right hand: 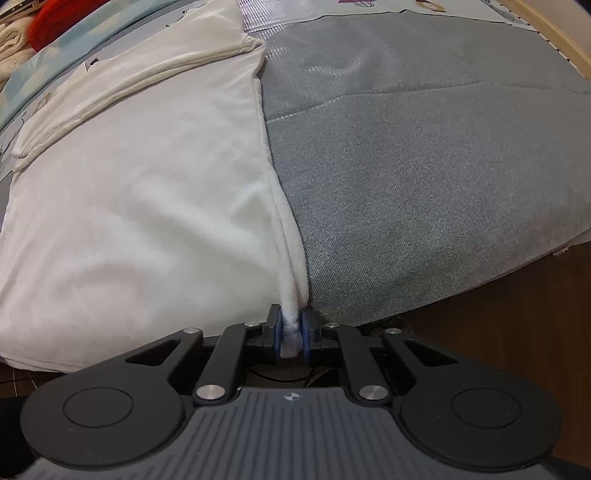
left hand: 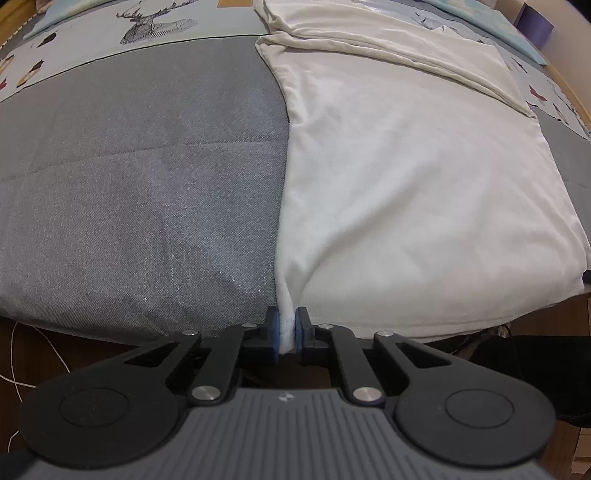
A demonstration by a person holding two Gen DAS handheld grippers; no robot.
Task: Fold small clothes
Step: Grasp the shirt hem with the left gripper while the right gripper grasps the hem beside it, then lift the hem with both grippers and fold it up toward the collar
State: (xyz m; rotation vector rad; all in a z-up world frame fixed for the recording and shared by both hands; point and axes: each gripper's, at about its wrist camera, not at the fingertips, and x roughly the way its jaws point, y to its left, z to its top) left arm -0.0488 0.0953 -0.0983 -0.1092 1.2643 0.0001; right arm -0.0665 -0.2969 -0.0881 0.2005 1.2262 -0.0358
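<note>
A white garment (left hand: 406,177) lies spread on a grey bed cover (left hand: 140,177), its far part folded over into ridges. My left gripper (left hand: 287,328) is shut on the garment's near left corner at the bed's front edge. In the right wrist view the same white garment (right hand: 140,192) fills the left half. My right gripper (right hand: 291,332) is shut on its near right corner, where the cloth bunches between the blue pads (right hand: 306,332). Both corners are pulled taut toward me, just off the bed edge.
The grey cover (right hand: 424,177) reaches the bed's front edge, with wooden floor (right hand: 498,314) below. A patterned sheet with a deer print (left hand: 147,26) lies at the far side. A red item (right hand: 62,18) and folded pale cloth (right hand: 11,40) sit far left. A white cable (left hand: 22,369) hangs below the bed.
</note>
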